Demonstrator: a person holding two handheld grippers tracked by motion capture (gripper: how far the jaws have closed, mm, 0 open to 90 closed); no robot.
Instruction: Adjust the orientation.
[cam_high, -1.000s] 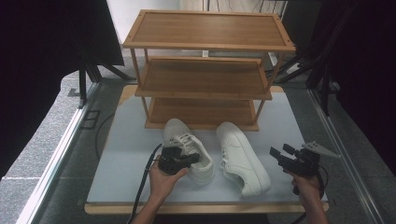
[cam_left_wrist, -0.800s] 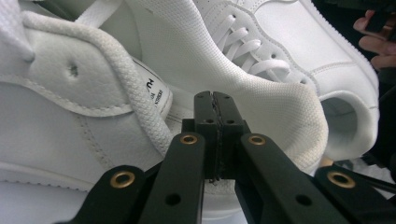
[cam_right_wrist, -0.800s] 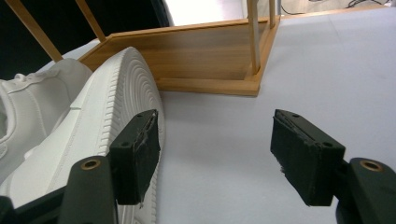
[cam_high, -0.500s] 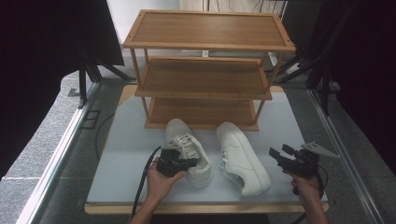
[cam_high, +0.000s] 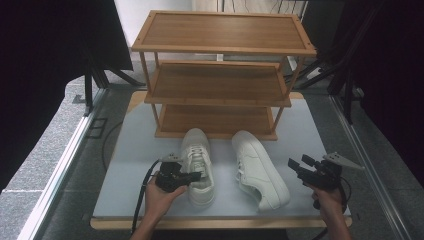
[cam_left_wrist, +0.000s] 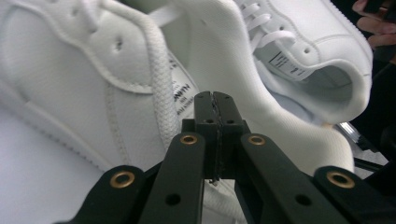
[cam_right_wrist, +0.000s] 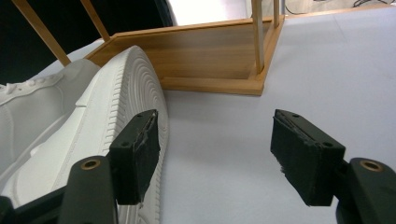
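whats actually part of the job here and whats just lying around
In play, as it looks:
- left shoe, its collar pinched by the left gripper
- right shoe, flat on the table
- right gripper, jaws apart, holding nothing
- wooden shoe rack, all three shelves bare

Just there:
- table mat
- black frame legs

In the left gripper view, the nearer white lace-up sneaker (cam_left_wrist: 116, 79) carries a small white printed label (cam_left_wrist: 180, 95) inside its opening, with dark lettering turned sideways; part of it reads roughly as "NNM", too cut off by the collar to be sure. The farther white lace-up sneaker (cam_left_wrist: 317, 51) has a white tongue label (cam_left_wrist: 285, 63) with several lines of fine dark print, too small to read.
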